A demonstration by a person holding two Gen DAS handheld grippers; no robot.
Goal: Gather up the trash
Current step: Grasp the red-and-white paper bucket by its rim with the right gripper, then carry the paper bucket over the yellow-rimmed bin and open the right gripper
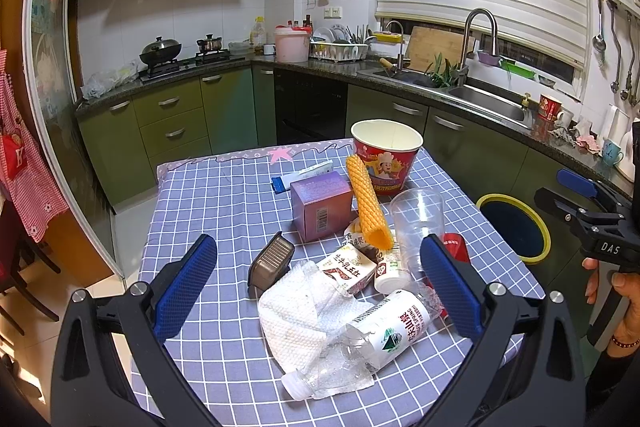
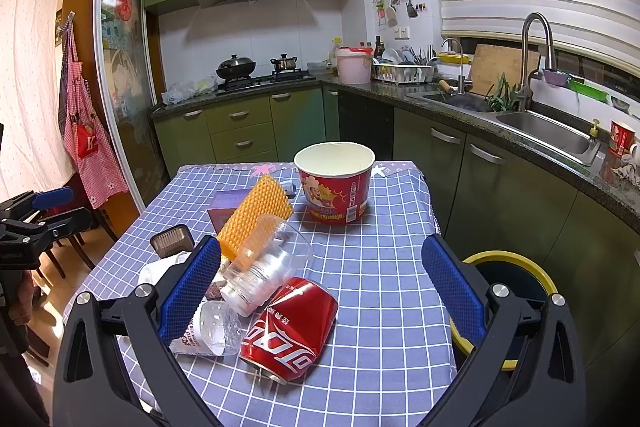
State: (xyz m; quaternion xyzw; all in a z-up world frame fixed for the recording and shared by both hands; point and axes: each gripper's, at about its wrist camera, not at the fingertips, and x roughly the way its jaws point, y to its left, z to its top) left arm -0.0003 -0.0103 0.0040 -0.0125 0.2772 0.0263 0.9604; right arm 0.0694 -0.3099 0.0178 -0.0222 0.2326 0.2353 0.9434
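crushed water bottle (image 1: 360, 343) nearest my left gripper (image 1: 320, 291); cola can (image 2: 290, 331) nearest my right gripper (image 2: 320, 291). both wide open, empty. risk: the can rolling off the table (image 2: 380, 267), missing the bin (image 2: 516, 263).

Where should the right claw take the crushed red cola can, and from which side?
Across the can's dented mid-body, coming down from above and in front. It lies on its side on the tablecloth, long axis running toward the camera, so the flattened walls face left and right. The right claw is open and already wider than the can. Mind the clear plastic cup touching its far left end.
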